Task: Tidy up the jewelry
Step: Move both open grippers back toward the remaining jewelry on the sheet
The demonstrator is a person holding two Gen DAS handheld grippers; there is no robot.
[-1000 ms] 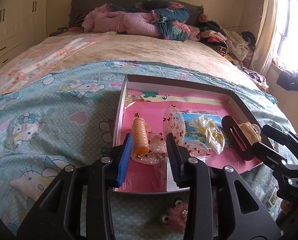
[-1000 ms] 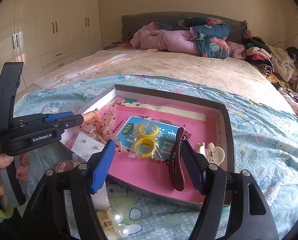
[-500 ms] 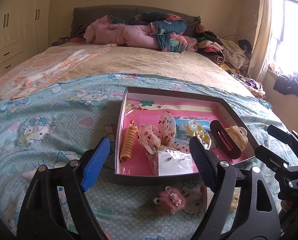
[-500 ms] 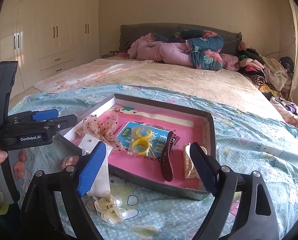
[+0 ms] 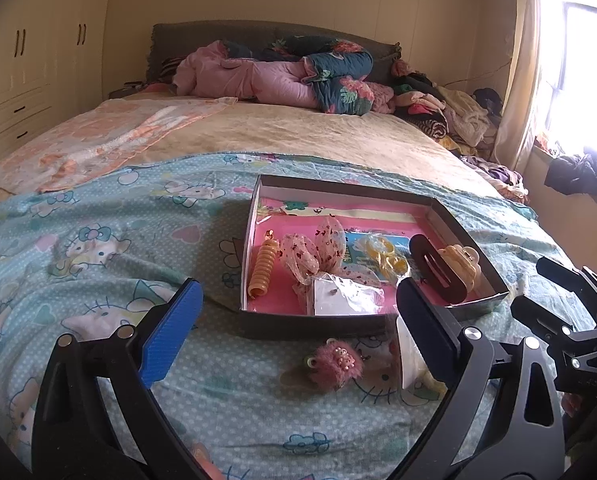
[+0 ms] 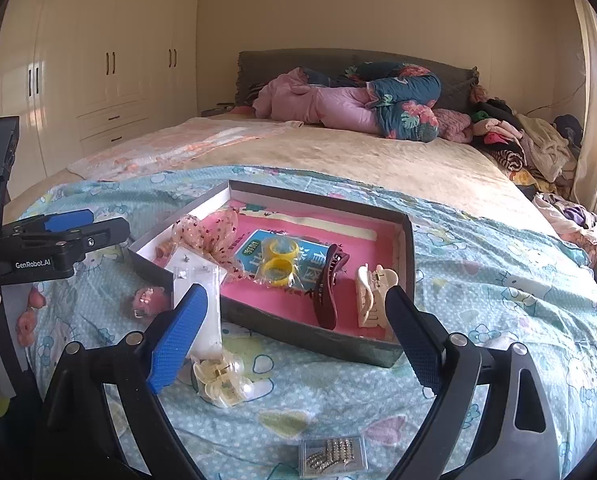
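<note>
both grippers are wide open and hold nothing. the left gripper (image 5: 298, 320) hovers over the near bedsheet with the pink fuzzy clip (image 5: 335, 365) lying between its spread fingers, low in its view and just near of the box (image 5: 472, 308). the right gripper (image 6: 296, 334) hangs over the near right part of the same patch, its fingers framing the near wall of the box.

inside the box, left to right in the left wrist view: orange spiral tie (image 5: 263, 266), lace bow (image 5: 314, 254), white earring card (image 5: 346, 300), bagged yellow rings (image 5: 382, 254), dark red claw clip (image 5: 438, 274), cream claw clip (image 5: 460, 266).

loose items on the sheet, near of the box:
- pink fuzzy clip, directly ahead of the left gripper and well left of the right one.
- white card (image 6: 200, 320) leaning beside the box's near left corner, partly behind the right gripper's left finger.
- clear pearly clip (image 6: 220, 380), just near of that card, close below the right gripper's left finger.
- small clear case of rhinestone pins (image 6: 332, 458), lowest in the right wrist view, between the right fingers but nearer the camera than their tips.

judgement: the pink clip is the left gripper's natural pick, being centred and roughly round, so no particular wrist turn seems needed. the pearly clip falls to the right gripper, which would have to shift left and down. the drop point lies straight ahead, far of both items.
</note>
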